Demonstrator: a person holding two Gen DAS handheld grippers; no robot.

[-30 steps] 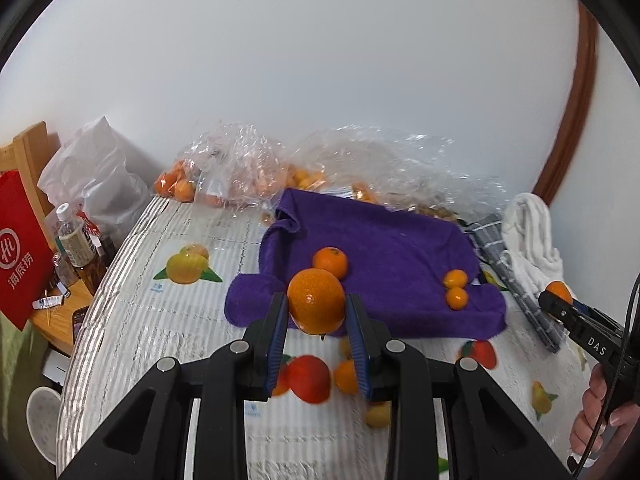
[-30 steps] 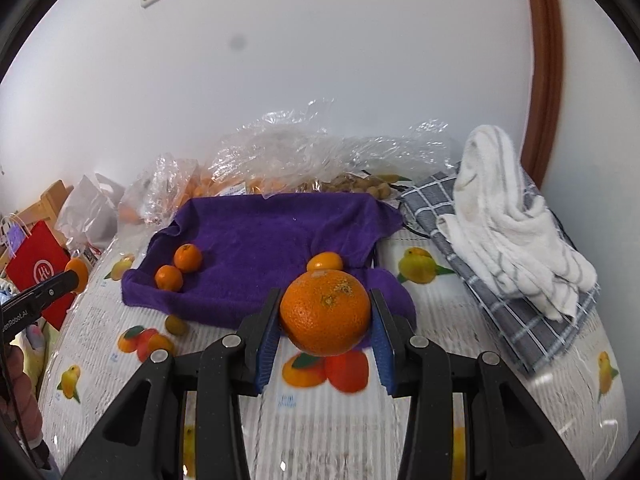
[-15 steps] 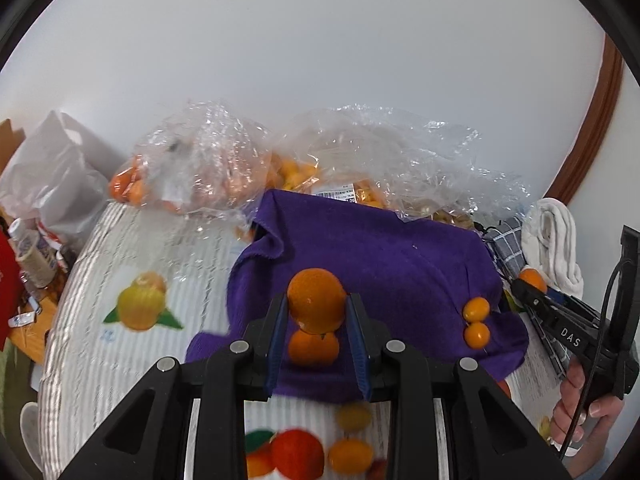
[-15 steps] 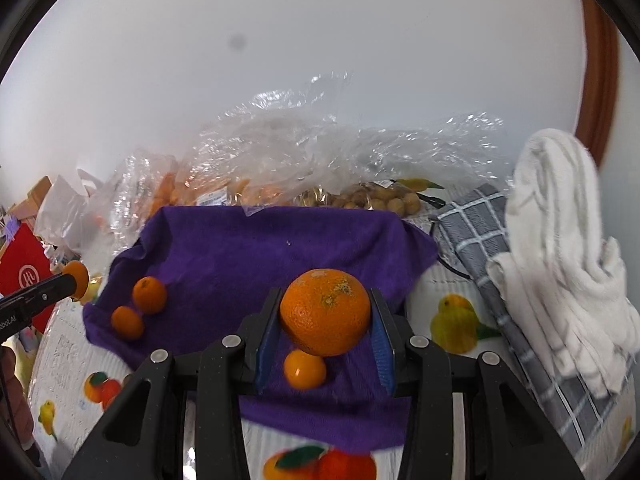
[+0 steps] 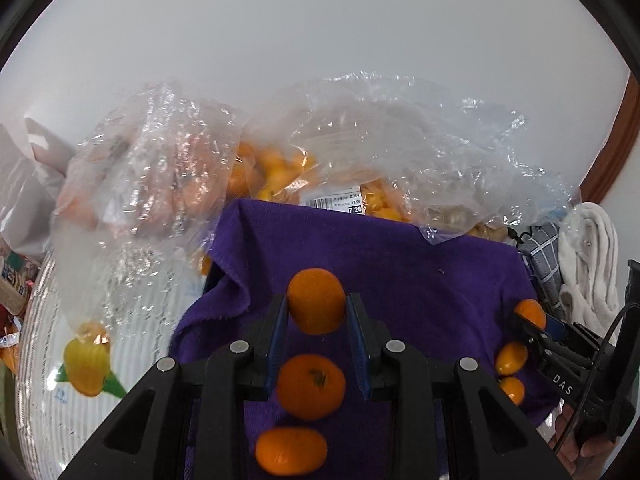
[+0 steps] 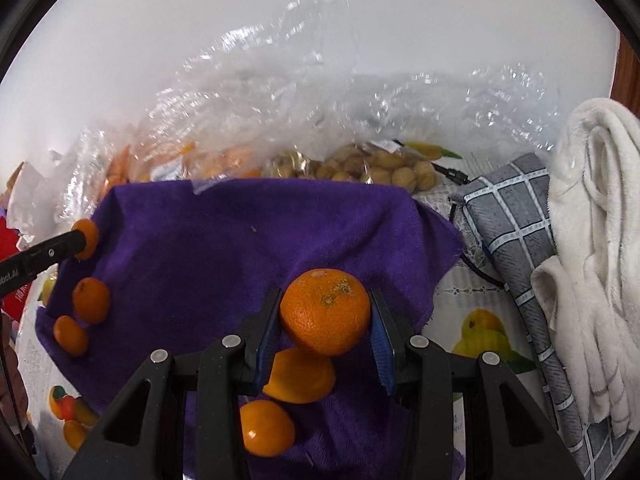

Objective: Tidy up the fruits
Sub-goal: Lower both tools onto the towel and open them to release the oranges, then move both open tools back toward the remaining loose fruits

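Note:
My left gripper (image 5: 316,312) is shut on an orange (image 5: 316,298) and holds it over the purple towel (image 5: 400,264). Two oranges (image 5: 311,386) lie on the towel below it, and two small ones (image 5: 510,358) at the right. My right gripper (image 6: 325,320) is shut on a larger orange (image 6: 325,310) above the towel (image 6: 208,240). Two oranges (image 6: 300,374) lie under it and two (image 6: 91,300) at the towel's left edge. Each gripper shows at the edge of the other's view, holding its orange.
Clear plastic bags of oranges (image 5: 280,168) and of pale round fruit (image 6: 372,168) lie behind the towel by the wall. A grey checked cloth (image 6: 516,232) and a white towel (image 6: 592,208) lie at the right. The tablecloth (image 5: 100,360) has printed fruit.
Both grippers have moved forward over the purple towel with their oranges still held. The bags and towel now look closer.

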